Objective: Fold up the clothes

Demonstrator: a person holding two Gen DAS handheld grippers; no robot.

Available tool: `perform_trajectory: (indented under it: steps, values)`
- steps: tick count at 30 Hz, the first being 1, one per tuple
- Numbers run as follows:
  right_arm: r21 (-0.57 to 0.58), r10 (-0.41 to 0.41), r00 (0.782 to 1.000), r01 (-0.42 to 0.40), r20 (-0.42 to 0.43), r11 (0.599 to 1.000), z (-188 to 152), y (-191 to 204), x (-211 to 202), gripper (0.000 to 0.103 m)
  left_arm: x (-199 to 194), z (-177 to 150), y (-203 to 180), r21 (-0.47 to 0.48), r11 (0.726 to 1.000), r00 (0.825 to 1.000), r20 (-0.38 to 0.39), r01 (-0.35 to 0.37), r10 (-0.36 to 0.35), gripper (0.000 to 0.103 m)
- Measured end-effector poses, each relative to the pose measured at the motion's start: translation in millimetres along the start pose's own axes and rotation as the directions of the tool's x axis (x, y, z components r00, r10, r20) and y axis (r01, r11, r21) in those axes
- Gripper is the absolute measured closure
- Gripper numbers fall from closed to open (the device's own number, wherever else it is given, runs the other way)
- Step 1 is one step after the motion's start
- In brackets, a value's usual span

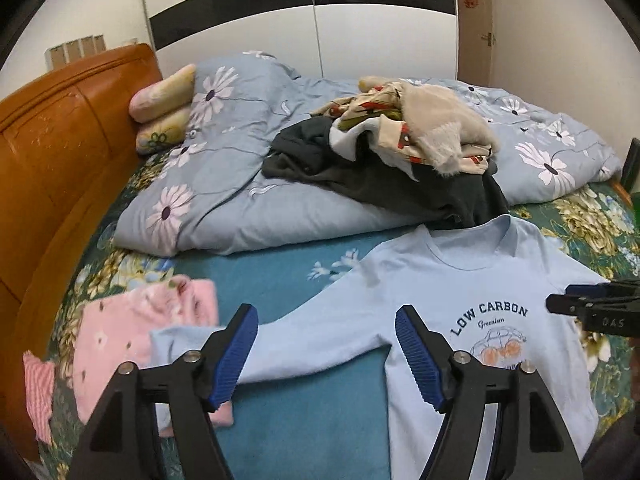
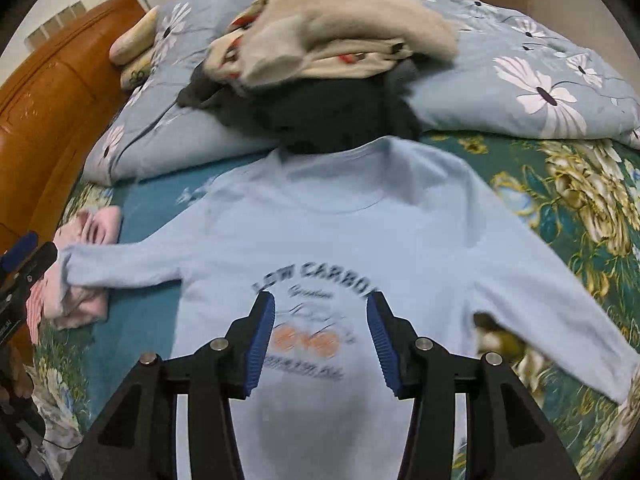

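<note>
Light-blue long-sleeved shirt (image 2: pixel 320 232) flat on bedsheet (image 1: pixel 304 420), beneath both grippers, left (image 1: pixel 326 354) and right (image 2: pixel 320 340), jaws apart, gripping nothing.

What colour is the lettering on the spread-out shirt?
Dark navy lettering on the light blue shirt, sharpest in the left wrist view.

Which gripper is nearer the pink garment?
Left. The left gripper hangs open just beside the pink garment, over the shirt's sleeve. The right gripper is open over the shirt's chest print, farther away.
</note>
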State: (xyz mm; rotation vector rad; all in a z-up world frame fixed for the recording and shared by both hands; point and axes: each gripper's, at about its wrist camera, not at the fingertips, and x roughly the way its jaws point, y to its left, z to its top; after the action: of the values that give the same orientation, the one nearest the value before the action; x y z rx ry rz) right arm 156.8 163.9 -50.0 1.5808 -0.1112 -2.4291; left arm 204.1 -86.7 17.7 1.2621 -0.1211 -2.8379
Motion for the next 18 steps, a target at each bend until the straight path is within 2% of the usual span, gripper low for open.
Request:
perform_trajectory:
  steps: [1, 4, 9, 12, 16, 18]
  values:
    - [-0.001, 0.004, 1.000, -0.004, -0.004, 1.000, -2.8, 6.2, -0.4, 0.053, -3.2, -2.9, 3.6, -0.011, 1.000, 1.000, -0.005, -0.005, 0.005, 0.028]
    - [-0.007, 0.017, 1.000, -0.018, -0.013, 1.000, -13.3, 22.5, -2.5, 0.039, -8.9, -13.4, 15.9, -0.048, 0.999, 1.000, -0.028, 0.008, -0.010, 0.028]
    - [-0.055, 0.024, 0.998, -0.027, -0.050, 0.998, -28.8, 46.2, 0.7, 0.037, -8.4, -27.0, 28.0, -0.063, 0.998, 0.999, -0.055, 0.001, -0.004, 0.028]
    - [-0.076, 0.026, 0.998, -0.030, -0.058, 0.997, -34.8, 57.0, 2.5, 0.024, -6.5, -33.3, 35.1, -0.073, 0.997, 0.997, -0.074, -0.005, 0.000, 0.027]
    - [-0.097, 0.033, 0.998, -0.039, -0.060, 0.994, -37.8, 66.5, 1.8, 0.022, -3.8, -37.4, 43.1, -0.086, 0.996, 0.996, -0.086, -0.016, 0.009, 0.027]
    - [-0.102, 0.039, 0.997, -0.045, -0.061, 0.994, -38.5, 69.1, 1.6, 0.013, -0.8, -39.6, 47.3, -0.095, 0.995, 0.995, -0.097, -0.016, 0.006, 0.027]
